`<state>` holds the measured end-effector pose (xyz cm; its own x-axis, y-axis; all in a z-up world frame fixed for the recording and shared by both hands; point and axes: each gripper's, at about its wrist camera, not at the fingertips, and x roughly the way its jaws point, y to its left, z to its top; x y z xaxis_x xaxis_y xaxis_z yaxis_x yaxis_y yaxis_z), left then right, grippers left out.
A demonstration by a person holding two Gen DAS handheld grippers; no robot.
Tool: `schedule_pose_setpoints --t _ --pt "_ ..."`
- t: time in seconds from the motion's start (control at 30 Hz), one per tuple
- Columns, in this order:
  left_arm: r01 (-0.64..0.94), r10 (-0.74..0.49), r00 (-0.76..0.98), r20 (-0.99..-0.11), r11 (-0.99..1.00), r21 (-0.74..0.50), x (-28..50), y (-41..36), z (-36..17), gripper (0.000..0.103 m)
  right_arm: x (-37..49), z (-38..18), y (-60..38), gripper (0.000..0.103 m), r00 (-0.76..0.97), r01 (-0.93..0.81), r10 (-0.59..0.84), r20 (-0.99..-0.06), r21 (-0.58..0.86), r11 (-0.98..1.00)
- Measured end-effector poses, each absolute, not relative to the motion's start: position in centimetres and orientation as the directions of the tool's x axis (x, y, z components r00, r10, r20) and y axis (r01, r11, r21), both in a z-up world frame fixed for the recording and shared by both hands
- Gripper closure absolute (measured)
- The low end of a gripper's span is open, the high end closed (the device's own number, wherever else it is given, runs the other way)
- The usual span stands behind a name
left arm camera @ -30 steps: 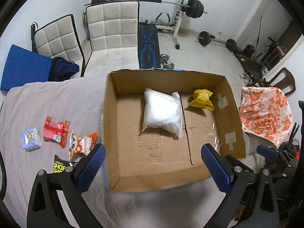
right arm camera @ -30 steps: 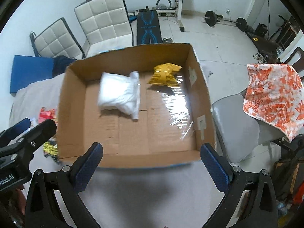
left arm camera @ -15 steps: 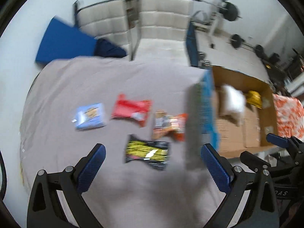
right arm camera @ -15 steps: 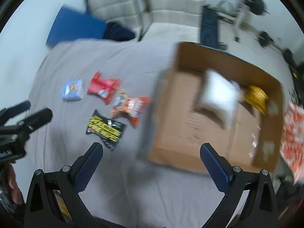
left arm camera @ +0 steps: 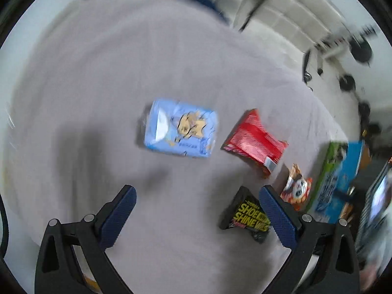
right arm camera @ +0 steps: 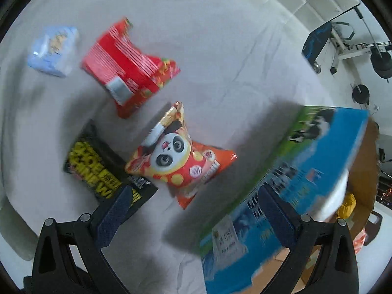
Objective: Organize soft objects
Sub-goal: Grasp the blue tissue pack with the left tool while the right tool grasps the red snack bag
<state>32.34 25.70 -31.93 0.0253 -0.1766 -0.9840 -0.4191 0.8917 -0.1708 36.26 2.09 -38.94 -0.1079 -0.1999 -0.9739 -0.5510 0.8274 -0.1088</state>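
Observation:
Soft packets lie on a grey-covered table [left arm camera: 98,85]. In the left wrist view I see a light blue packet [left arm camera: 180,128], a red packet [left arm camera: 254,142], a panda snack bag [left arm camera: 297,188] and a black-and-yellow packet [left arm camera: 247,216]. My left gripper [left arm camera: 196,215] is open and empty, hovering just short of the blue packet. In the right wrist view my right gripper [right arm camera: 193,218] is open and empty above the panda bag [right arm camera: 178,159], with the black packet [right arm camera: 98,169], red packet [right arm camera: 127,68] and blue packet [right arm camera: 52,50] beyond. The cardboard box [right arm camera: 294,183] stands at the right.
The box's printed outer wall [left arm camera: 335,181] rises at the table's right side; a yellow bag [right arm camera: 348,203] shows inside it. Padded white chairs [left arm camera: 281,12] and gym equipment [right arm camera: 343,46] stand beyond the table.
Both grippers have swung left from above the box to over the packets on the table and come lower. Both stay open and empty.

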Motion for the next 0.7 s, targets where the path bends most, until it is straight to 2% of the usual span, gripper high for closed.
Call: schedule_pose_setpoints --t 0.17,0.27,0.43,0.6,0.7 --pt "-0.684 -0.412 0.022 -0.911 0.658 -0.314 32.4 29.1 -37.7 0.002 37.8 -40.6 2.0 0.000 -0.137 -0.495 -0.197 -0.971 -0.105 0.863" --pt "-0.811 -0.482 0.072 -0.873 0.481 -0.332 32.9 30.4 -40.4 0.002 39.0 -40.5 1.9 0.000 -0.145 -0.433 -0.172 -0.974 -0.094 0.896" --pt "-0.884 -0.439 0.034 -0.898 0.407 -0.232 34.7 31.2 -43.2 0.002 40.4 -40.5 1.7 0.000 -0.155 -0.359 -0.138 -0.978 -0.074 0.930" --pt "-0.853 -0.377 -0.107 -0.920 0.510 -0.110 36.6 29.9 -45.3 0.002 40.7 -40.6 2.3 0.000 -0.153 -0.364 -0.140 -0.978 -0.076 0.928" --pt "-0.790 -0.317 -0.142 -0.938 0.607 -0.085 37.0 28.6 -45.2 0.003 40.4 -40.3 2.8 0.000 -0.145 -0.390 -0.139 -0.980 -0.073 0.918"
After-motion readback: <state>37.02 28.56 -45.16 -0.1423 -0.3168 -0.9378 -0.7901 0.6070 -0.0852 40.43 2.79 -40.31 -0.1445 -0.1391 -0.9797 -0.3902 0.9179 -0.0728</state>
